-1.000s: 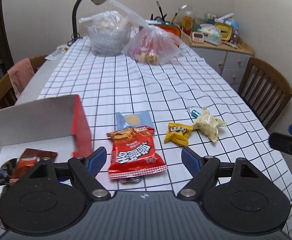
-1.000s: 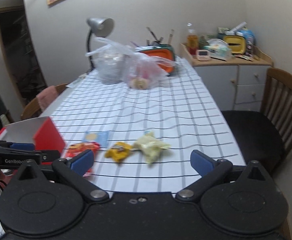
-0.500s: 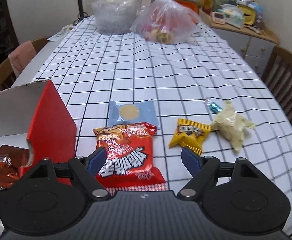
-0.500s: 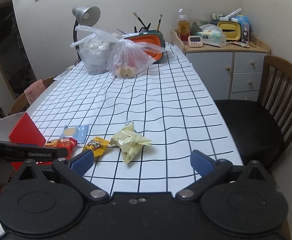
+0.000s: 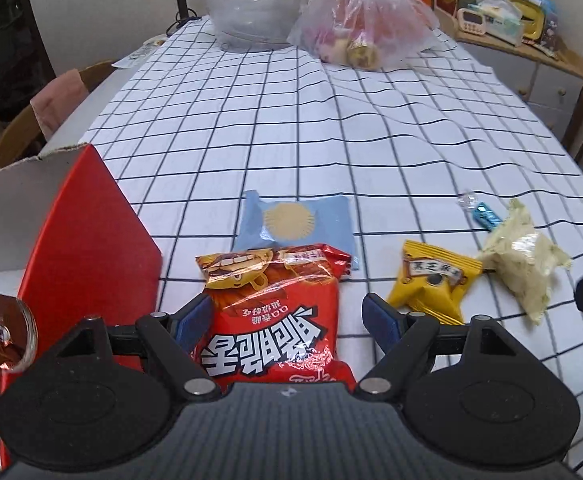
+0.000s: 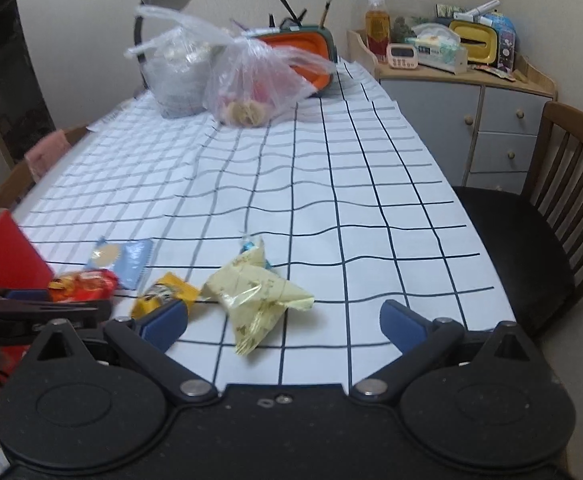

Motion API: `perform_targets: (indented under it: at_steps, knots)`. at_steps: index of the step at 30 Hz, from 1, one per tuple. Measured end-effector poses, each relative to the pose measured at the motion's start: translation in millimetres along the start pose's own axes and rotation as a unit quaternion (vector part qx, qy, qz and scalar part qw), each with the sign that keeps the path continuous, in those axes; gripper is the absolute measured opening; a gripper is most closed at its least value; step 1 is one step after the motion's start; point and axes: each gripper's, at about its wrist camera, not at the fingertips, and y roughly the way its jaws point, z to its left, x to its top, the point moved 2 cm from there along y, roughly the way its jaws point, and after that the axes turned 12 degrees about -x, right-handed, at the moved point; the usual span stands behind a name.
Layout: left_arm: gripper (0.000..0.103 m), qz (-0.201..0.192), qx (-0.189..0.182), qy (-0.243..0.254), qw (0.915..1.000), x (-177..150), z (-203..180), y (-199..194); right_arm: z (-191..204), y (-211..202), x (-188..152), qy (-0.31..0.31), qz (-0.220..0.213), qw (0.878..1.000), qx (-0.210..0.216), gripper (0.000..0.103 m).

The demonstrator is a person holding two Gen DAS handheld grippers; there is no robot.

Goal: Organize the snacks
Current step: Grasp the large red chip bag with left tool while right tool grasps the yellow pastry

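The left gripper [image 5: 283,322] hangs wide apart with the red snack bag [image 5: 273,320] lying right between its blue pads, not pinched. The right gripper [image 6: 283,320] is spread too, with the pale yellow packet [image 6: 257,296] just ahead between its fingers, flat on the checked tablecloth [image 6: 331,184]. A small yellow packet [image 5: 435,280] sits between those two snacks, a light blue one [image 5: 295,222] just behind the red bag, and the red box [image 5: 87,240] off left.

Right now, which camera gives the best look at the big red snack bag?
The left wrist view: the red snack bag lies large and sharp between the open left gripper fingers, print readable. The right wrist view shows only its top end, small and blurred, behind the left gripper's arm.
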Motion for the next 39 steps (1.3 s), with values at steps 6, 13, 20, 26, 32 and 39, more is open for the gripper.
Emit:
perform_targets:
  at_steps: [6,13,20,26,32,39]
  knots:
    - [0.085,0.011,0.024,0.001,0.9996,2.0,6.4,11.2,17.8,21.4,9.0,-0.024,-0.001,1.000,-0.005,0.101]
    - [0.085,0.019,0.032,0.017,0.9992,-1.3,4.0,15.3,30.3,46.2,7.0,-0.048,0.013,0.999,-0.015,0.088]
    - [0.078,0.023,0.012,0.000,0.9997,-3.2,11.1,10.4,33.1,50.8,0.7,-0.054,0.020,0.998,-0.003,0.062]
    - [0.076,0.030,-0.020,0.005,0.9994,-11.7,-4.4,3.4,24.4,41.3,-3.6,-0.048,0.013,0.999,0.004,0.053]
    - [0.076,0.028,-0.052,0.016,0.9981,-15.9,-23.7,-6.7,12.3,30.8,-8.1,-0.037,0.009,0.999,0.006,0.052]
    - [0.079,0.024,-0.057,0.013,0.9980,-9.2,-14.8,-8.8,0.6,16.5,-12.6,-0.021,0.002,1.000,0.019,0.052]
